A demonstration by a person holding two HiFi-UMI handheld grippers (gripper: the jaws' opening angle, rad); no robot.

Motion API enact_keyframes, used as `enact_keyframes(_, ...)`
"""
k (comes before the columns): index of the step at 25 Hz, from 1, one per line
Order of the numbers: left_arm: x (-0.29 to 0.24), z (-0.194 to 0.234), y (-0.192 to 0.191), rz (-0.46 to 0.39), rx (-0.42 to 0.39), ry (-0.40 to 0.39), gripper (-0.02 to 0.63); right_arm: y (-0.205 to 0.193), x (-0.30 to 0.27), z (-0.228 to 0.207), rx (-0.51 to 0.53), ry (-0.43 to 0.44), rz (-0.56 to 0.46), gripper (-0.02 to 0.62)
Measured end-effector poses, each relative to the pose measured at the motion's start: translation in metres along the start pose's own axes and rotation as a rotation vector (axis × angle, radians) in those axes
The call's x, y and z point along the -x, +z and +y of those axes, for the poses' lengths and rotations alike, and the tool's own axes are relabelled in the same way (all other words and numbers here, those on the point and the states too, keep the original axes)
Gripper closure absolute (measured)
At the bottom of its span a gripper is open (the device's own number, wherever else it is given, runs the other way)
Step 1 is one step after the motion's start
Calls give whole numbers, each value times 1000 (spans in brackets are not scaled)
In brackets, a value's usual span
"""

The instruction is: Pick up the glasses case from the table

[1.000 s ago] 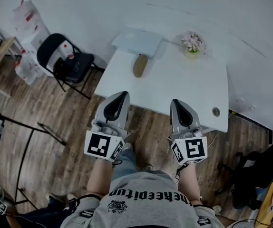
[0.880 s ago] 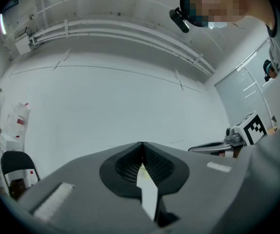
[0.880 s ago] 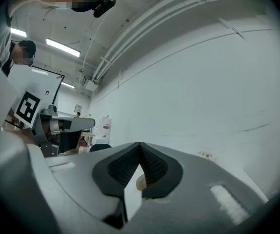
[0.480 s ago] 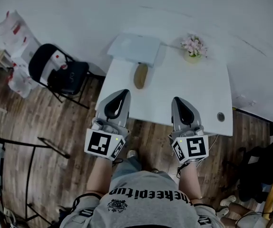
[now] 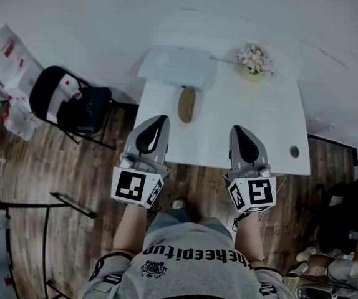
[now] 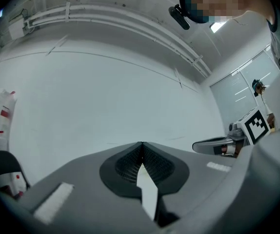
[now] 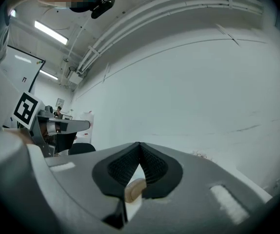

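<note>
a white desk (image 5: 247, 117) stands against a pale wall, on a brown wooden floor (image 5: 54, 173). the glasses case (image 5: 186, 104) is brown and long with round ends. it lies flat on the left half of the desk, and its long side points from the near edge to the far edge. its far end is just beside a flat grey laptop (image 5: 174, 67) that sits at the far left corner. a small pot of pink flowers (image 5: 254, 60) stands by the far edge, more to the right. a little round hole (image 5: 294, 150) is near the near right corner.

the left gripper (image 5: 159, 119) is up in the air over the near left corner. its jaws are pressed together and nothing is between them. the right gripper (image 5: 237, 129) is over the near edge, further right. its jaws are pressed together too, and it holds nothing. the case is apart from both grippers and nothing touches it.

a black chair (image 5: 73, 101) stands on the floor to the left of the desk.
</note>
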State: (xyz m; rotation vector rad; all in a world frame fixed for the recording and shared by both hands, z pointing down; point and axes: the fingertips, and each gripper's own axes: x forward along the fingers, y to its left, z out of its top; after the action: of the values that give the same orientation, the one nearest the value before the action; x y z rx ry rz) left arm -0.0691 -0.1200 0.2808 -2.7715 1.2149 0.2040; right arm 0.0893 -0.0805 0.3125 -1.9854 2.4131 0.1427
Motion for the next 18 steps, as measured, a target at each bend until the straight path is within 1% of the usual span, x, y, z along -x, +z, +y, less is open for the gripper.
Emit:
enact_keyframes(9, -11, 18, -6, 5, 7, -42, 588, -3, -12, 4, -6, -51, -4, 591)
enact_keyframes(18, -40, 29, -20, 37, 33, -54, 588, -12, -32, -15, -20, -83, 13, 591)
